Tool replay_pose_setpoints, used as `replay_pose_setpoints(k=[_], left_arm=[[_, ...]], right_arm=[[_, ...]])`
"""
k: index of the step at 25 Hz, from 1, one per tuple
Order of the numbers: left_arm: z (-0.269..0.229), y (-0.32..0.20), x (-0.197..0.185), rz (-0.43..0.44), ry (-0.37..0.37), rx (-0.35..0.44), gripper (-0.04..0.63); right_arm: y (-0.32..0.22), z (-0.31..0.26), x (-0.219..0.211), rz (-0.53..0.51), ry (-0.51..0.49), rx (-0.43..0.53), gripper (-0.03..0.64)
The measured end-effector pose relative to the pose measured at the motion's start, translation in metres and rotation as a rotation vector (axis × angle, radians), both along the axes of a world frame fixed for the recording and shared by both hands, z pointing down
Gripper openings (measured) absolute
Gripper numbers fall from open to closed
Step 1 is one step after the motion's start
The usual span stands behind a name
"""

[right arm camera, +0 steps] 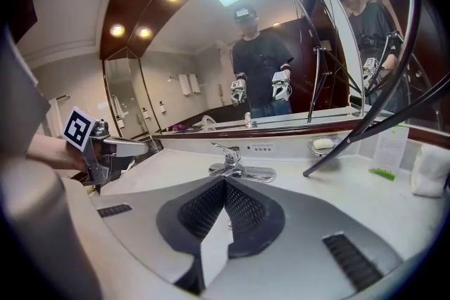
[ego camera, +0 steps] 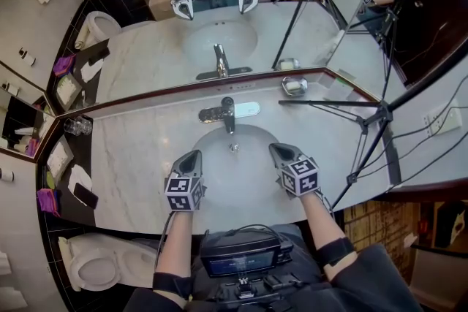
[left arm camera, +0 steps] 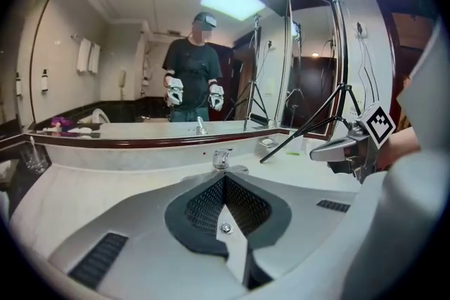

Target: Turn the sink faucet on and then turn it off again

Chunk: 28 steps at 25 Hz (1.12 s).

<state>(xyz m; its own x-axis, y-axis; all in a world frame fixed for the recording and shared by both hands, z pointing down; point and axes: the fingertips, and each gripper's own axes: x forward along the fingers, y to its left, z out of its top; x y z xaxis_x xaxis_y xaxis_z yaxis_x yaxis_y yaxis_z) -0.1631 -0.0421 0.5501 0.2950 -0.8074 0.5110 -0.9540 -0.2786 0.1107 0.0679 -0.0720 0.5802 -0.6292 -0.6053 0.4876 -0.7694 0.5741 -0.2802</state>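
The chrome faucet (ego camera: 228,112) stands at the back of the white sink basin (ego camera: 234,157), its lever (right arm camera: 220,149) pointing left in the right gripper view. My left gripper (ego camera: 194,155) hovers over the basin's front left, shut and empty, apart from the faucet (left arm camera: 221,159). My right gripper (ego camera: 278,150) hovers over the front right, also shut with nothing in it. Both point toward the faucet from a short distance. Each gripper shows in the other's view: the right gripper (left arm camera: 336,149) and the left gripper (right arm camera: 121,146). I see no stream of water under the spout.
A soap dish (ego camera: 295,86) sits right of the faucet by the mirror (ego camera: 219,33). A black tripod (ego camera: 365,120) stands on the counter's right side. Glasses (ego camera: 77,126) and a dark tray (ego camera: 69,172) are at the left. A toilet (ego camera: 110,263) is below left.
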Motion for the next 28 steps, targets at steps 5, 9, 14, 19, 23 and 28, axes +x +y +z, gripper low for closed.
replay_pose_setpoints(k=[5, 9, 14, 19, 23, 28], left_arm=[[0.006, 0.012, -0.01, -0.028, -0.005, -0.009, 0.004], [0.005, 0.013, -0.011, -0.027, -0.022, 0.0, 0.003], [0.005, 0.014, -0.01, -0.017, -0.027, 0.006, 0.003], [0.009, 0.013, -0.012, -0.018, -0.027, 0.002, 0.005], [0.013, 0.013, -0.014, -0.024, -0.028, -0.001, 0.003], [0.017, 0.011, -0.017, -0.04, -0.028, -0.003, 0.005]], right_arm=[[0.006, 0.002, -0.005, -0.003, 0.003, -0.002, 0.02], [0.006, 0.004, -0.008, 0.002, 0.016, 0.007, 0.02], [-0.004, 0.004, -0.014, -0.026, 0.115, 0.071, 0.02], [-0.019, -0.008, -0.033, -0.117, 0.247, 0.149, 0.058], [-0.034, -0.005, -0.058, -0.246, 0.36, 0.227, 0.16], [-0.058, 0.0, -0.093, -0.379, 0.476, 0.317, 0.222]])
